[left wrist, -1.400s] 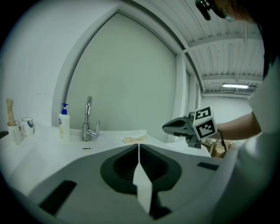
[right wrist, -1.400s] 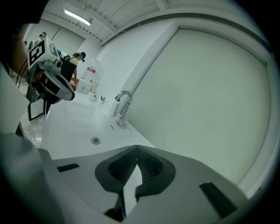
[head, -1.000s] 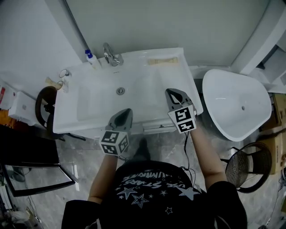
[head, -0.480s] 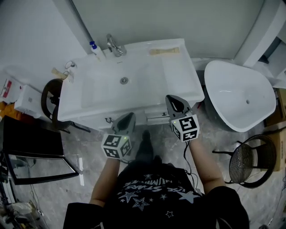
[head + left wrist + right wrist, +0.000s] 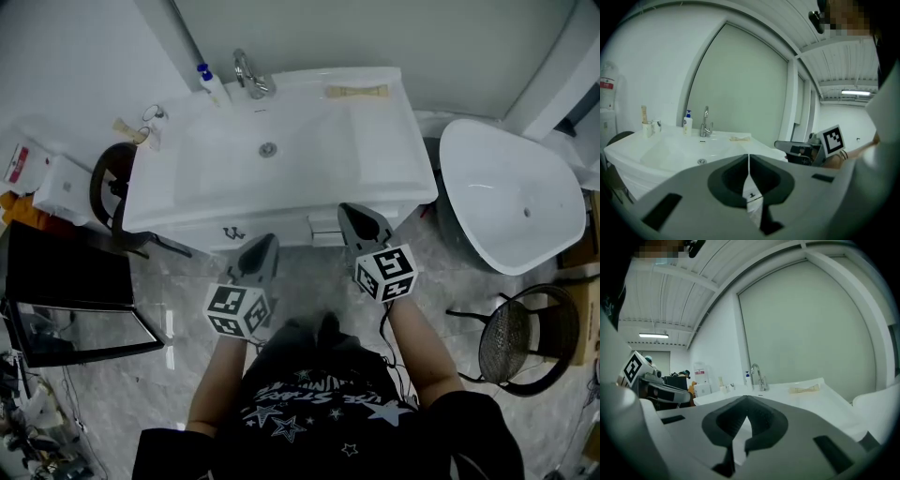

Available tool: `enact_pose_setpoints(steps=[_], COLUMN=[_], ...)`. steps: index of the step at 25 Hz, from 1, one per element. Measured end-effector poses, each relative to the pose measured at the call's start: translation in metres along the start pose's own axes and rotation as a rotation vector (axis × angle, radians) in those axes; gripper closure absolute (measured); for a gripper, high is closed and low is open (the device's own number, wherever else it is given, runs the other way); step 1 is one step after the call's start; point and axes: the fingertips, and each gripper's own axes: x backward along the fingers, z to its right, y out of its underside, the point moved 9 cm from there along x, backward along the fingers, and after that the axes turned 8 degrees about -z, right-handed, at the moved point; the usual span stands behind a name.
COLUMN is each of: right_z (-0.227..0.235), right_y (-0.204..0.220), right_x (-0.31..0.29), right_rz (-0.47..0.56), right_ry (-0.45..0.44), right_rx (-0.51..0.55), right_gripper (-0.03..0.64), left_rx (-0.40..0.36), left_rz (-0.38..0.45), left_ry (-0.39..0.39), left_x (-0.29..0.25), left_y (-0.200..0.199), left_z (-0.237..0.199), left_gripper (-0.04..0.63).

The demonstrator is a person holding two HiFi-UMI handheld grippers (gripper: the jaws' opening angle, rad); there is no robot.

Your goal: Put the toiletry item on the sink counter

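White sink surface (image 5: 389, 155) lies ahead of both grippers in the head view. The left gripper (image 5: 266, 244) and right gripper (image 5: 350, 214) are side by side, short of its front edge and not touching it, over grey stone floor (image 5: 169, 300). The toiletry item (image 5: 357, 91), a beige strip, lies flat at the far right corner of the surface, straight beyond the right gripper and well apart from it. Tap (image 5: 251, 75) and soap bottle (image 5: 212, 82) stand at the far edge, beyond the left gripper. A white bathtub (image 5: 511, 197) is off to the right gripper's right.

Left gripper view: left gripper (image 5: 748, 161) pressed together, nothing between the jaws. Beyond the tips are the basin and tap (image 5: 706, 123), with the bottle (image 5: 687, 123) just left of the tap and a cup (image 5: 647, 129) far left. The toiletry item (image 5: 739, 138) is ahead, slightly right.

Right gripper view: right gripper (image 5: 745, 404) closed tight and empty. The toiletry item (image 5: 805, 389) is ahead to the right, resting on the surface. The left gripper (image 5: 665, 392) shows at the left.
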Motion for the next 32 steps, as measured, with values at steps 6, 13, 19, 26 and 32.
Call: enact_pose_setpoints(steps=[6,13,19,26,32], right_z=[-0.007,-0.034,-0.083,-0.136,-0.176], right_y=[0.012,0.019,0.025,0.035,0.053], right_x=[-0.001,0.015,0.039,0.075,0.105], right_rz=[-0.047,-0.058,-0.054,-0.044,-0.042], right_ry=[0.021,0.057,0.085,0.118,0.141], right_rx=[0.003,0.004,-0.001,0.006,-0.006], right_gripper=[0.603,0.603,0.603,0.603,0.603], left_rx=[0.04,0.034,0.046,0.042,0.044], left_rz=[-0.014,-0.02,-0.019,-0.007,-0.011], left_ry=[0.02,0.049,0.058,0.083,0.111], left_x=[0.0,0.03,0.081,0.132,0.17], left_y=[0.013,0.032,0.054,0.077,0.103], left_z=[0.0,0.001,-0.004,0.001,0.009], left_gripper=[0.575,0.575,0.575,0.575,0.575])
